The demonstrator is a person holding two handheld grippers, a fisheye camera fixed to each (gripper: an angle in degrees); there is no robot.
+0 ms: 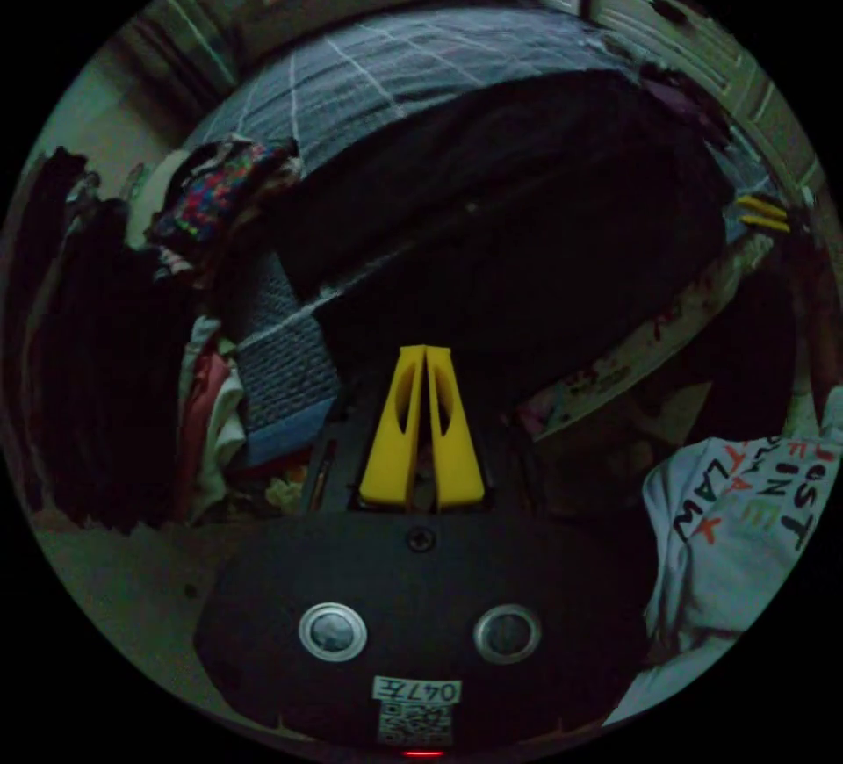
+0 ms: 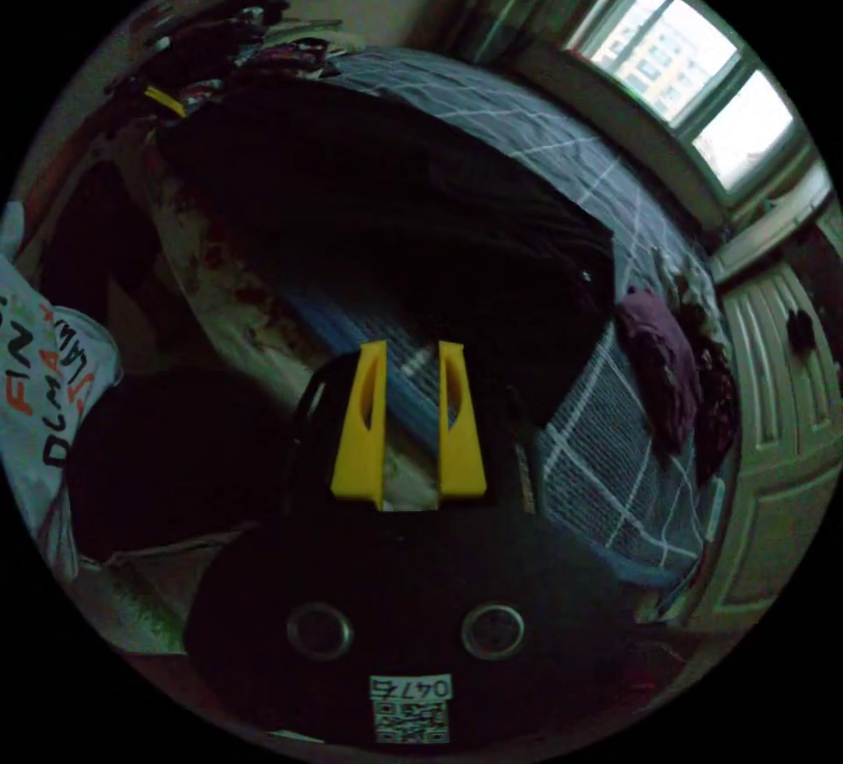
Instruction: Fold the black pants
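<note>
Black pants (image 1: 527,211) spread flat on checked bed (image 1: 413,61). My left gripper (image 1: 425,356) pressed together, empty, at near bed edge. My right gripper (image 2: 411,356) spread, empty. I'd pinch both near corners, fold evenly.

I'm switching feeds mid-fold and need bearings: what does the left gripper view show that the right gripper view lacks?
Left gripper view: a multicoloured pile of clothes at the bed's edge, and the left gripper with jaws together. Right gripper view: a dark purple garment on the cover, and the right gripper with jaws apart. Both share the black pants spread on the grey checked bed cover, and the window.
</note>
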